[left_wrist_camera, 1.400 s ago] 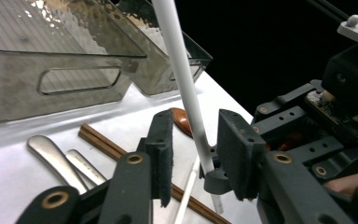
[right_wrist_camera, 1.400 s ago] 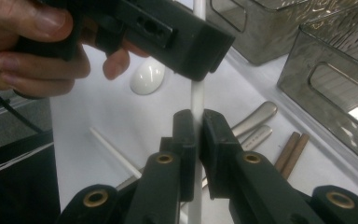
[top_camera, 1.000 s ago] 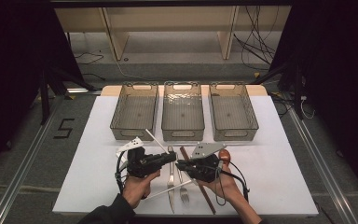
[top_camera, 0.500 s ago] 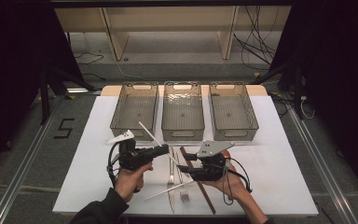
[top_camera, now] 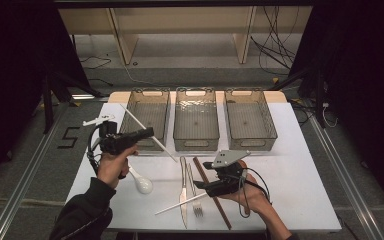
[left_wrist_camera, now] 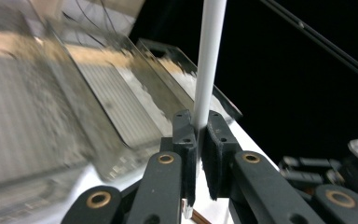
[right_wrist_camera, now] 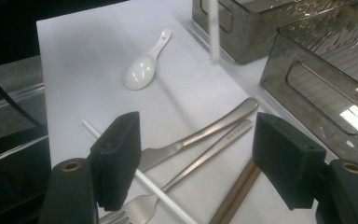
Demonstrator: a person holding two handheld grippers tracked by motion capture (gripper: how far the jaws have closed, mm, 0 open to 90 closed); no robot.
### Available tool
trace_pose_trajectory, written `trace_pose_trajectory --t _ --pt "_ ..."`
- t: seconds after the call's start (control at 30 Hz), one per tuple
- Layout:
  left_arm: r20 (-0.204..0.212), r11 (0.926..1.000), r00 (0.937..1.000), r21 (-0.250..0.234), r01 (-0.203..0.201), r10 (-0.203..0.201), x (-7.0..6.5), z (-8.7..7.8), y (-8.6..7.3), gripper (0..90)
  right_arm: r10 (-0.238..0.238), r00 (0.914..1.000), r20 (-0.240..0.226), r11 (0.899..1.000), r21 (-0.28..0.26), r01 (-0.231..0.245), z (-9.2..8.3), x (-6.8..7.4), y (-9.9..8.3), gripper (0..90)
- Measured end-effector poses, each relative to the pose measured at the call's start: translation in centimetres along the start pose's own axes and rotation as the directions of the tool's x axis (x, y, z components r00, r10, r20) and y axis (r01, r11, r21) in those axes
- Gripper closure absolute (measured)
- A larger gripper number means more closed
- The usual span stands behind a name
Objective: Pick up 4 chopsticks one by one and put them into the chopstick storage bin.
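Bench: white sheet [top_camera: 300, 165], three clear bins [top_camera: 196, 119] behind for sorting.
Left claw [top_camera: 149, 133]: clamped on white chopstick [top_camera: 145, 131], lifted toward bins.
Right claw [top_camera: 211, 188]: jaws just opened, empty, over second chopstick [top_camera: 180, 204].

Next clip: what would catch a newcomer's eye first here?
Probably the left gripper, raised near the left bin, shut on a long white stick. Next, the cutlery on the white table: a white spoon at left, and a knife, fork, second white stick and brown chopstick under the open right gripper.
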State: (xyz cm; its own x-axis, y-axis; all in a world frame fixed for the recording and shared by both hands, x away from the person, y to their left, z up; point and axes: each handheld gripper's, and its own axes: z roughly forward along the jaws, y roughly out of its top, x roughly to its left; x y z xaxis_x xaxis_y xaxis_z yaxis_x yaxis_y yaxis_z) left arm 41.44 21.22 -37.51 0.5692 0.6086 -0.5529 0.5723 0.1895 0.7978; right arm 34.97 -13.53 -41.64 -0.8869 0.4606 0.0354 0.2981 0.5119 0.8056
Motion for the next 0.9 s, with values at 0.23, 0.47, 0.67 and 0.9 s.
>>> trace_pose_trajectory --t 0.23,0.47,0.67,0.9 --pt "-0.059 0.999 0.9983 -0.044 -0.005 0.002 1.4 -0.8 2.8 84.1 0.005 1.0 0.004 1.0 0.006 -0.005 0.0 0.0 0.0 30.9" --pt "-0.11 0.9995 0.9939 -0.031 0.01 -0.013 3.1 -0.3 4.6 84.0 0.004 1.0 0.004 1.0 0.006 -0.004 0.1 0.0 0.0 29.9" --pt "-0.146 0.9992 0.9889 -0.032 0.024 -0.029 4.1 0.5 6.1 84.0 0.008 1.0 0.003 1.0 0.008 -0.008 0.1 0.0 0.0 29.0" --pt "-0.213 0.9989 0.9764 0.018 0.043 -0.038 5.6 1.9 6.7 83.9 0.007 1.0 0.003 1.0 0.009 -0.007 0.1 -0.1 0.0 28.6"
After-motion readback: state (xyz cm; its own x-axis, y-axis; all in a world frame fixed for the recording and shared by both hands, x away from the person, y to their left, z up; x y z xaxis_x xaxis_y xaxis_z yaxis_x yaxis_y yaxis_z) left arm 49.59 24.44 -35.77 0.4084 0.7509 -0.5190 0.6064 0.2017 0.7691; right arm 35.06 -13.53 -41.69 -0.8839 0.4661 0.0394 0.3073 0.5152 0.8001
